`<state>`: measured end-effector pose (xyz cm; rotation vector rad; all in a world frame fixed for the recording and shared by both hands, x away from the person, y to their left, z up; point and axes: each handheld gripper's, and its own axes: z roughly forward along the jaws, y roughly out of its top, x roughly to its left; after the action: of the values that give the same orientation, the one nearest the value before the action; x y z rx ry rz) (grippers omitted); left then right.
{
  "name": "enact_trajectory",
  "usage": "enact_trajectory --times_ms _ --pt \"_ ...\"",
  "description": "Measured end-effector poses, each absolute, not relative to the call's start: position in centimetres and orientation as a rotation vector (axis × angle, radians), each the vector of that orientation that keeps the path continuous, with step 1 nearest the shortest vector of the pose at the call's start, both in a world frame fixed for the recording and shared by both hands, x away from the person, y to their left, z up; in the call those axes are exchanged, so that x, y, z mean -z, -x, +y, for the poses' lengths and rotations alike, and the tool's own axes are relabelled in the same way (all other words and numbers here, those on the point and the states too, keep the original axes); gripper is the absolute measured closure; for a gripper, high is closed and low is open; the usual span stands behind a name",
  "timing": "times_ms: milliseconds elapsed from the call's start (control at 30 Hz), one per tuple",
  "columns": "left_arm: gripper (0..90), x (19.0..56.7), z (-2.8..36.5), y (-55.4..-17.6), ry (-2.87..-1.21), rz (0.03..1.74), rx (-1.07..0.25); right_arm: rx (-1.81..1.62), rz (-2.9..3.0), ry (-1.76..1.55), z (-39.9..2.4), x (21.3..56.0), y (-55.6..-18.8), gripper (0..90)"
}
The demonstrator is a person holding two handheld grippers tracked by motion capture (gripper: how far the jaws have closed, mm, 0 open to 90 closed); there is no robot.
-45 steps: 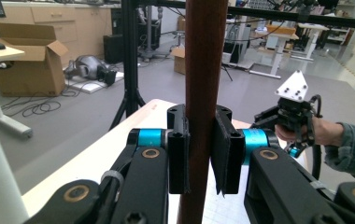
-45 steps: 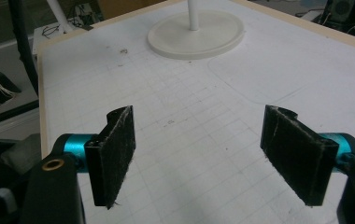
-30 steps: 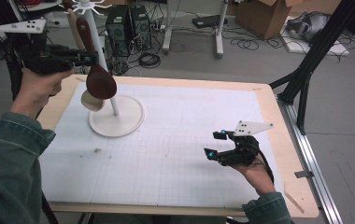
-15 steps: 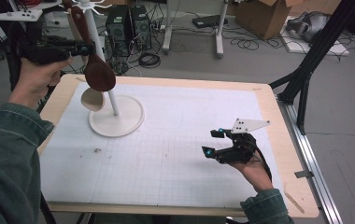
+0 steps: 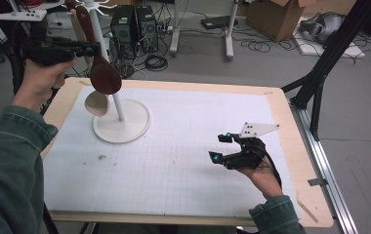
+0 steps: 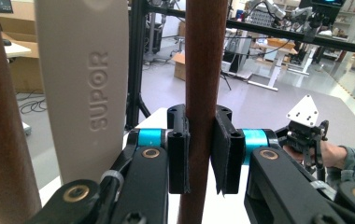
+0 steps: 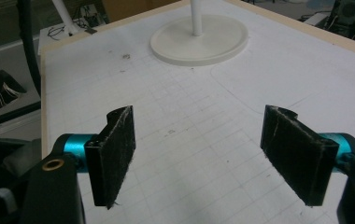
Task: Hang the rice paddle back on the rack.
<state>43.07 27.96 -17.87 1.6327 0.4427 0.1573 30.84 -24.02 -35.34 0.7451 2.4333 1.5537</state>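
Left gripper view: left gripper (image 6: 200, 156) clamped on handle of dark brown wooden spoon (image 6: 205, 70); handle stands upright between black pads (image 6: 224, 156), touching both. Beige plastic spatula (image 6: 84, 84) hangs just beside. High view: spoon bowl hangs beside post of white round-based utensil stand (image 5: 125, 122), above table (image 5: 291, 146). Right gripper (image 5: 224, 147) hovers over white gridded mat (image 5: 174, 161), jaws wide apart, nothing between.
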Motion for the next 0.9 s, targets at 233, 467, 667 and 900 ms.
enact_trajectory --times_ms 233,467,667,900 --pt "77.7 18.0 28.0 -43.3 -1.627 0.461 -0.161 -1.554 2.446 -0.747 -23.9 35.4 -30.9 25.8" --pt "77.5 18.2 28.0 -43.0 -1.603 0.488 -0.174 -1.554 2.447 -0.738 -23.7 35.4 -31.0 25.9" --pt "76.8 18.3 28.1 -42.4 -1.593 0.514 -0.221 -1.561 2.448 -0.731 -23.6 35.4 -30.9 25.9" --pt "76.3 18.5 28.4 -41.9 -1.576 0.535 -0.246 -1.559 2.444 -0.721 -23.4 35.4 -31.0 25.8"
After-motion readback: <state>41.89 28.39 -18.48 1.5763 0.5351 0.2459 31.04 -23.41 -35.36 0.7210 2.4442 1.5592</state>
